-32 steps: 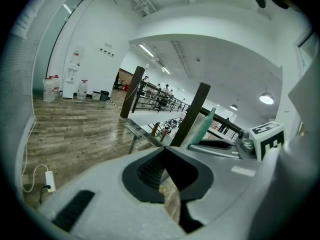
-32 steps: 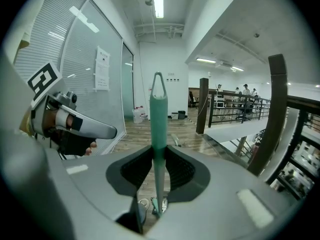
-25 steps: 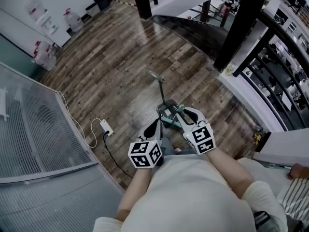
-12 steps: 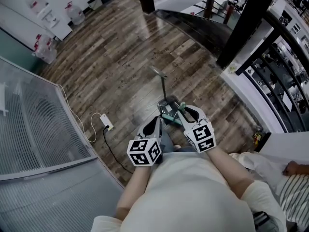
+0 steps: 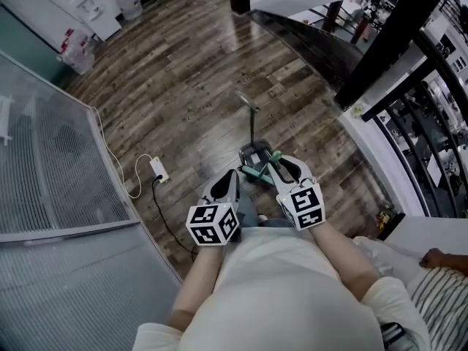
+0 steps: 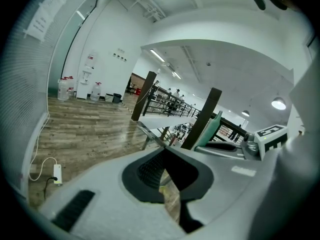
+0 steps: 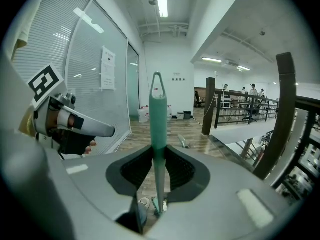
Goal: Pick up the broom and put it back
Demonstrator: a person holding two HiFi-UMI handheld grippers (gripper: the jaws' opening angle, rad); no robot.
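the broom (image 7: 158, 109) looks like a light thing: a thin, stiff teal plastic handle, smooth and probably a bit slippery, with the weight most likely down at the head. a grip high on the shaft would let the bottom swing like a pendulum, so a firm squeeze with the handle seated in the groove of the pads seems wise, and a second hold lower down would steady it. the right gripper (image 7: 158, 151) is clamped on that handle. its ribbed pads (image 7: 182, 171) press on the shaft from both sides at a partly open width. the handle stands upright between them, its tip with the hanging loop well above the fingers and the rest dropping below them toward the wooden floor (image 5: 183, 101). the left gripper (image 6: 164, 151) has its jaws drawn together, tips meeting, with nothing between them. it sits just to the left of the right fingers, near the handle but apart from it. beyond both sets of fingers a dark long-handled pan, likely a dustpan (image 5: 253, 152), stands on the floor close ahead.
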